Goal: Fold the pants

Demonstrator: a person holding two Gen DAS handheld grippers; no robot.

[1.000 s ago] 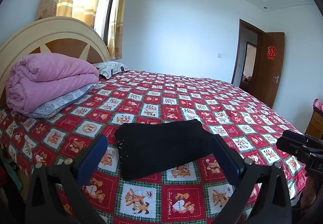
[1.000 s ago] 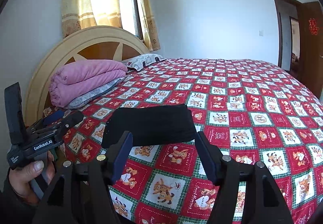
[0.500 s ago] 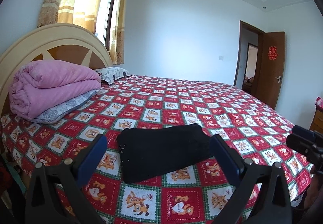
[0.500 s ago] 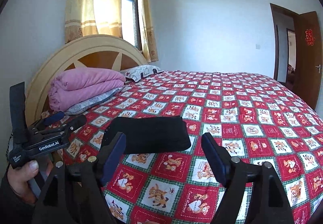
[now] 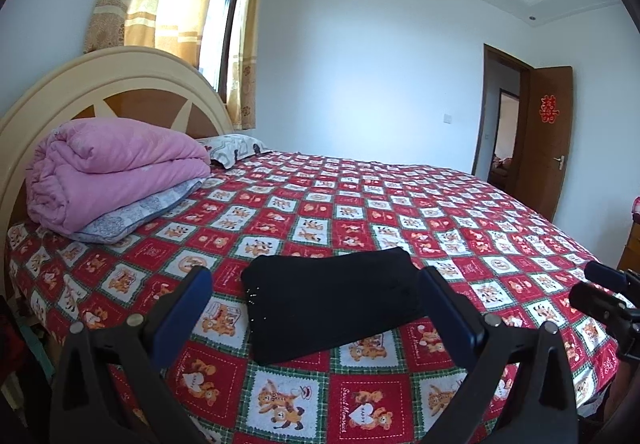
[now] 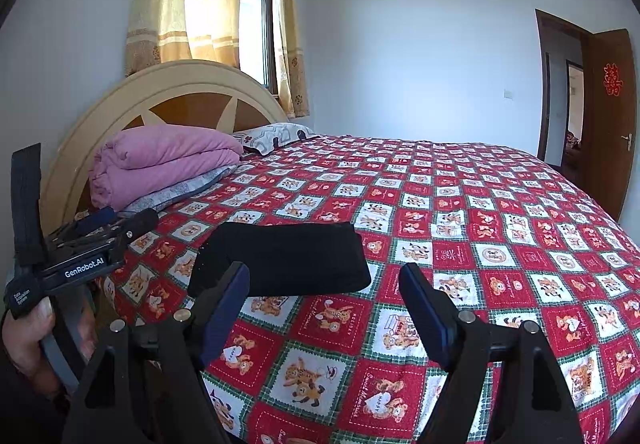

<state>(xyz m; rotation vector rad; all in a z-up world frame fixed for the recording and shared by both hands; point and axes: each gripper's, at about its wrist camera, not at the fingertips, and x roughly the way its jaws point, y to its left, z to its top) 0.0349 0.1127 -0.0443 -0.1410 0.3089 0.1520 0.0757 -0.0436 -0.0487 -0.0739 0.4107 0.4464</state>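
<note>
My black pants [image 5: 332, 308] lie folded, seemingly finished, on the bed [image 5: 400, 212]; both my tongs [image 5: 320, 308] [image 6: 324, 304] hang spread and empty, so maybe just a final smoothing.

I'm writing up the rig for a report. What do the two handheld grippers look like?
Both are matte black plastic. The left gripper and right gripper each have two angled fingers faced with dark blue pads and fixed with silver screws. Seen from the right wrist, the left gripper's body reads "GenRobot.AI" in white, with a black strap and a small white-lettered tag. No cables show.
</note>
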